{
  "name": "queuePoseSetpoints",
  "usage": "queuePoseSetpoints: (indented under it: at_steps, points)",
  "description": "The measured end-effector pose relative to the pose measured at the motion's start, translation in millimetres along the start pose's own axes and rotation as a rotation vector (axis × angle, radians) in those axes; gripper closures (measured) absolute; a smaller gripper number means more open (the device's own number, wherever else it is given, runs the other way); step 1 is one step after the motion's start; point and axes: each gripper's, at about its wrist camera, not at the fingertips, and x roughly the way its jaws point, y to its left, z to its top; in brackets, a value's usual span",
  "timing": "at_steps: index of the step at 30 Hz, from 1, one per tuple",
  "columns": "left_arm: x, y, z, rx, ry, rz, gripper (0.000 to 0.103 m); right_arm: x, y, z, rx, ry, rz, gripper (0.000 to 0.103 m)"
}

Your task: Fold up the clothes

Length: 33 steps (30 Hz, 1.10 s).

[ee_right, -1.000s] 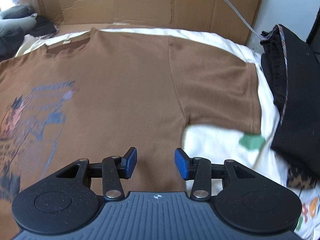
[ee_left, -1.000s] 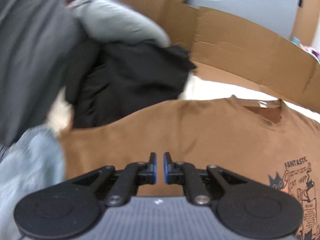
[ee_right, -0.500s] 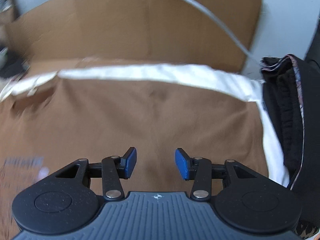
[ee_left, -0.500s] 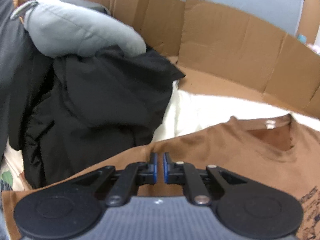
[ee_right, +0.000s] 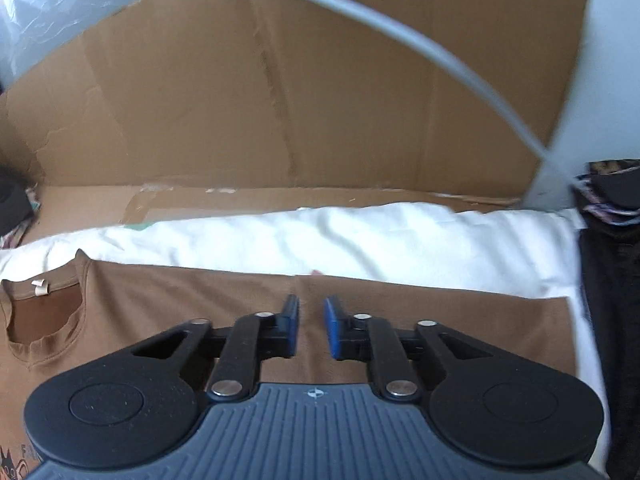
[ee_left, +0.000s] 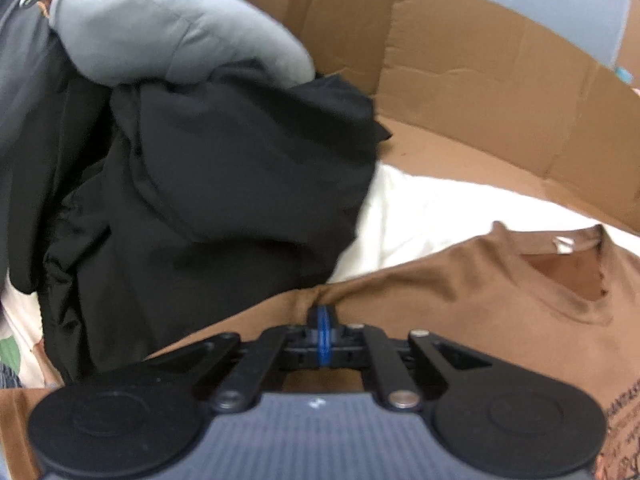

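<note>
My left hand-held gripper is clenched on the shoulder edge of the brown T-shirt, the blue pads pressed together with a small pucker of cloth rising just ahead of them, while my right hand-held gripper sits released, its jaws a narrow gap apart, over the opposite shoulder near the sleeve seam. The T-shirt lies flat and face up on a white sheet, collar toward a cardboard wall, with a heap of black clothing just beside its left shoulder and a grey garment on top of that heap. I judge the fold has barely begun: one shoulder is pinched, the other is not yet taken. To do this step well I would lower the right jaws onto the upper hem at a point matching the left grip, close on both layers, then lift both shoulders evenly so the cloth hangs straight. The risks I see are snagging the sheet with the shirt, or dragging the left sleeve under the black heap.
</note>
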Motion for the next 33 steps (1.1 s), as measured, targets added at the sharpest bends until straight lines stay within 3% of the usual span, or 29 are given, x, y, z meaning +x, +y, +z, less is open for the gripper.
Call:
queuePoseSetpoints:
  at_steps: [1,11,16,23,25,28,30,31,33]
  points:
    - [-4,0,-1,0.005,-0.001,-0.002,0.094,5,4,0,-0.014,0.005,-0.002,0.092]
    - [-19,10,1,-0.012,-0.027,-0.059,0.094,48,12,16,0.047,0.043,-0.022,0.093]
    - [4,0,11,-0.017,-0.016,-0.079,0.093,53,7,23,0.076,0.040,-0.017,0.095]
    - [36,-11,16,-0.025,0.000,-0.050,0.093,52,-10,37,0.130,0.051,-0.063,0.089]
    - [40,-7,19,-0.046,0.003,-0.045,0.099,46,-12,38,0.099,0.046,-0.054,0.089]
    - [42,0,24,-0.102,-0.001,-0.053,0.100,36,-19,36,0.096,0.043,-0.044,0.081]
    - [37,-1,28,-0.115,-0.020,-0.040,0.100,31,-25,36,0.138,0.057,-0.022,0.068]
    - [34,-2,30,-0.121,-0.030,-0.032,0.098,28,-28,37,0.154,0.063,-0.011,0.062]
    - [26,-3,32,-0.134,-0.053,-0.044,0.082,21,-27,40,0.141,0.070,0.017,0.058]
